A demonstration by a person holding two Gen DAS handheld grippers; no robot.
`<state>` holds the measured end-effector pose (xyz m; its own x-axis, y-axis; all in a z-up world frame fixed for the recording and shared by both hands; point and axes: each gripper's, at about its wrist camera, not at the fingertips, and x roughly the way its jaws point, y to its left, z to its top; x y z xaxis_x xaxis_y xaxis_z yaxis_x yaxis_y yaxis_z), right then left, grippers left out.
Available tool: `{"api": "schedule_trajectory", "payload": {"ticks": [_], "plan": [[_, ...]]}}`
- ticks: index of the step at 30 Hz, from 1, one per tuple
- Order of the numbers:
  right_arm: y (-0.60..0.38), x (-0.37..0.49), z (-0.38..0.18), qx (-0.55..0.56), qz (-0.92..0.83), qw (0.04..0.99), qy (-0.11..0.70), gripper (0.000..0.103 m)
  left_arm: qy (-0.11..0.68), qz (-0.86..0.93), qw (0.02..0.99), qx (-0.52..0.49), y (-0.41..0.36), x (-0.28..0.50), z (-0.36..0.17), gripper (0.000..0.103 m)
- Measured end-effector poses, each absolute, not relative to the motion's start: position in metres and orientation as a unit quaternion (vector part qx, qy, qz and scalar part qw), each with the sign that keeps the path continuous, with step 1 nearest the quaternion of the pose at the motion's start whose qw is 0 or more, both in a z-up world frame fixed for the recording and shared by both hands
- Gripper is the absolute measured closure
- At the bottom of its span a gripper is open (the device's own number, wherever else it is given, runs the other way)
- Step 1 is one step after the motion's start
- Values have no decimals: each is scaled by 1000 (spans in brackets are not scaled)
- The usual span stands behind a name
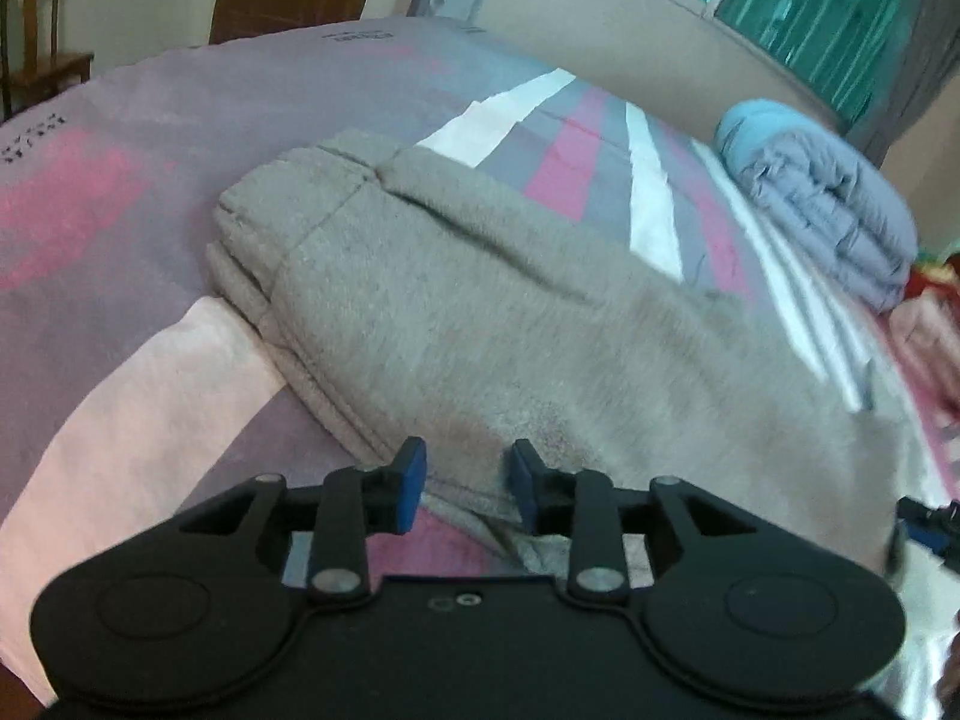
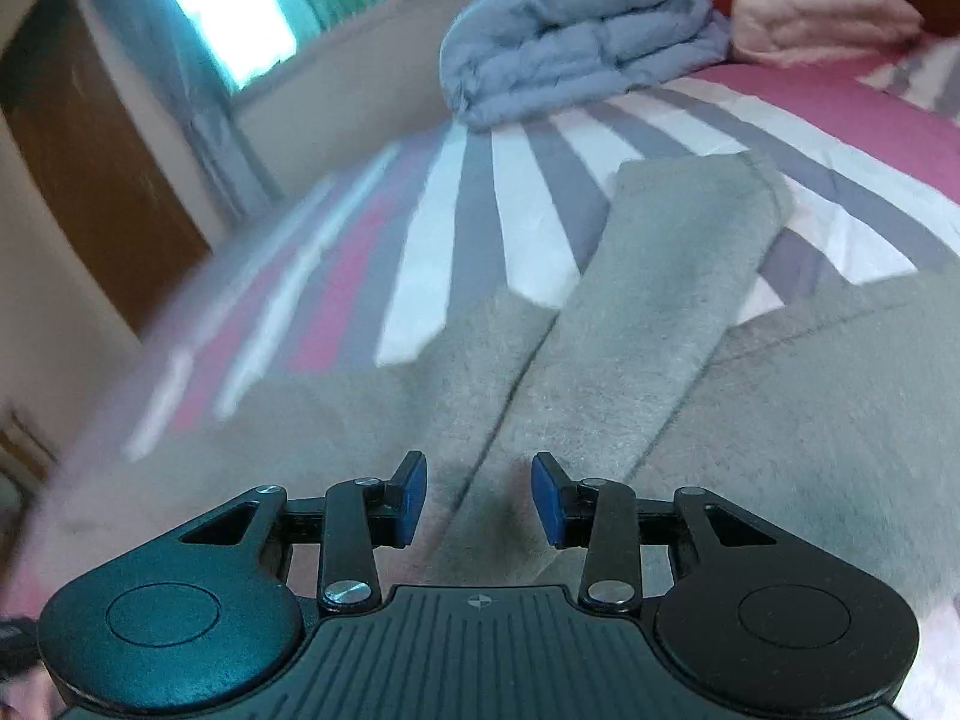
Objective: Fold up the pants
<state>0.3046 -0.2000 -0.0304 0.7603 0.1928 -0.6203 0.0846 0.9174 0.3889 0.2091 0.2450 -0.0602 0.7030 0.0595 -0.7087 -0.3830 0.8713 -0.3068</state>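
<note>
One pair of grey fleece pants (image 1: 480,312) lies folded on the striped bedsheet (image 1: 120,120). Two grippers, left gripper (image 1: 467,483) and right gripper (image 2: 480,495), both spread, empty. One blue duvet (image 1: 822,204). Sheet print unreadable.

Your lighting and picture quality: dim, cool indoor light entering from the window (image 2: 231,12), blown out to white glare in your right wrist view; motion blur smears the bedspread (image 2: 336,276) below that window; fisheye bending curves every edge; soft shadows, grain throughout.
</note>
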Motion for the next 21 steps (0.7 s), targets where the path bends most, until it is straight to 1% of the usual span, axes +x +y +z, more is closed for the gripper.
{"api": "schedule_trajectory", "payload": {"ticks": [2,3,4,5,9,12,14,15,17,19,21], "plan": [[-194,313,-35,160,11,915,370,64,366,121,897,-214,244,208,-62,78],[-196,312,-39,151,6,915,374,70,367,119,897,-218,246,209,-61,78],[-200,305,-42,153,5,916,371,97,368,116,896,-221,248,208,-61,78],[-205,299,-43,160,6,914,373,101,369,113,895,-225,250,207,-60,77],[-227,251,-42,180,7,915,360,101,368,107,892,-239,254,207,-63,74],[-239,238,-59,186,-2,898,400,101,366,107,893,-240,254,206,-64,74],[-252,233,-56,219,-7,895,389,101,367,108,893,-237,252,207,-63,74],[-254,230,-47,219,-18,905,364,98,368,108,893,-236,251,208,-63,74],[-255,233,-30,207,-19,921,329,85,368,110,892,-236,250,210,-63,74],[-253,253,-21,185,-30,931,314,33,367,111,892,-239,251,211,-64,74],[-245,273,-18,155,-28,940,304,32,366,110,892,-242,252,210,-64,73]]}}
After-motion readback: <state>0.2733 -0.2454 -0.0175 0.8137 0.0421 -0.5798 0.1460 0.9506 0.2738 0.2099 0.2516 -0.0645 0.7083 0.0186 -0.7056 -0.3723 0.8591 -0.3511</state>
